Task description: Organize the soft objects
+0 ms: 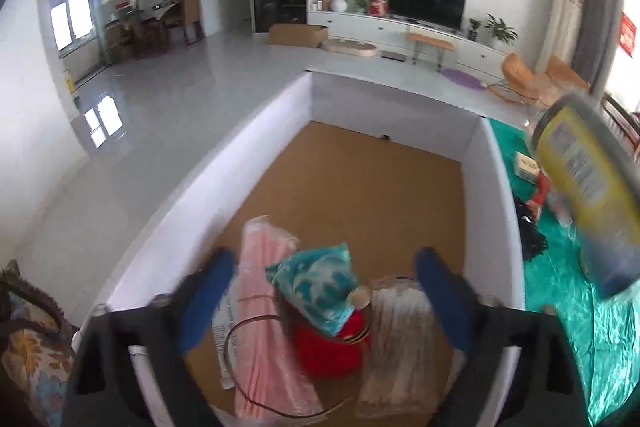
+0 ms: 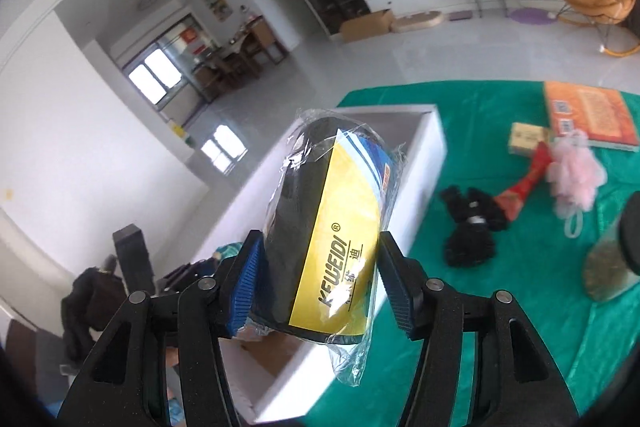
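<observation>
The left gripper hangs over the near end of the white box, its two blue-padded fingers spread wide with nothing pinched between them. Below the gap, on the box's brown floor, lie a pink wrapped bundle, a teal patterned pouch resting on a red plush piece, and a pale beige packet at the right of those. None of them touches the pads as far as I can see. The right gripper carries a plastic-wrapped roll, dark with a yellow and blue label, upright between its fingers; the left pad presses its side and the right finger lies against the wrapper, so the roll is clamped, held in the air above the right wall of the box. From the left camera that same roll shows as a blur at the far right, over the green cloth. Out on the cloth, right of the box, lie a black fuzzy thing, a red pouch, a pink bath puff, a small tan carton, an orange book and a jar with a dark lid, all well apart from either gripper.
</observation>
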Demonstrator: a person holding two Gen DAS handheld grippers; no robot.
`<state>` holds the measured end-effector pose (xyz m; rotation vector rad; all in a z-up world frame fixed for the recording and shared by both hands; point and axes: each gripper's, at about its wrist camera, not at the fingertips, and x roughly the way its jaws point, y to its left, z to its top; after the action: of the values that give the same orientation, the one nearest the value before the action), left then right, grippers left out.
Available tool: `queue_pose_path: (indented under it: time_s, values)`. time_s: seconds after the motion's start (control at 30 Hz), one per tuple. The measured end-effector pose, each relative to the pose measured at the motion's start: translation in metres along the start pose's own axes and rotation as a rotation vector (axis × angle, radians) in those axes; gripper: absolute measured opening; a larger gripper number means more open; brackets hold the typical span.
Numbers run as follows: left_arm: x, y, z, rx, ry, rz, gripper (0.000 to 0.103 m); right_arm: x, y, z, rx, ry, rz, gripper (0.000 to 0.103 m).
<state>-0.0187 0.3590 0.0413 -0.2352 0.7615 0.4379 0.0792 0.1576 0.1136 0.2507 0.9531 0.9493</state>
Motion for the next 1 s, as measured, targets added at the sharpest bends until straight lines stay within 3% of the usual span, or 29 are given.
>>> queue_pose_path:
  time_s: [0.1,0.23,0.43,0.53,0.6,0.73,0.87,1.0]
  values:
    - [-0.002,0.016,-0.003,-0.045,-0.023,0.022,0.103,0.01,0.006,-0.007,-0.005,0.005,0.018,0.069]
    - [-0.01,-0.006,-0.007,-0.05,-0.061,-0.043,0.103,-0.025,-0.018,-0.03,-0.073,-0.066,-0.125,0.07]
    - [-0.045,-0.11,-0.024,0.124,-0.093,-0.309,0.103,-0.089,-0.096,-0.095,-0.1,-0.198,-0.468,0.071]
    - [-0.059,-0.173,-0.046,0.24,-0.053,-0.449,0.103,-0.114,-0.154,-0.125,0.01,-0.23,-0.657,0.071]
    - [-0.052,-0.216,-0.066,0.332,0.001,-0.5,0.103,-0.126,-0.197,-0.139,0.121,-0.219,-0.761,0.071]
    - [-0.006,-0.282,-0.112,0.428,0.098,-0.48,0.103,-0.134,-0.258,-0.156,0.28,-0.157,-0.92,0.071]
    - [0.039,-0.318,-0.137,0.449,0.171,-0.445,0.103,-0.144,-0.273,-0.17,0.299,-0.184,-1.019,0.071]
    - [0.063,-0.33,-0.148,0.476,0.182,-0.407,0.103,-0.146,-0.284,-0.185,0.304,-0.16,-1.041,0.071]
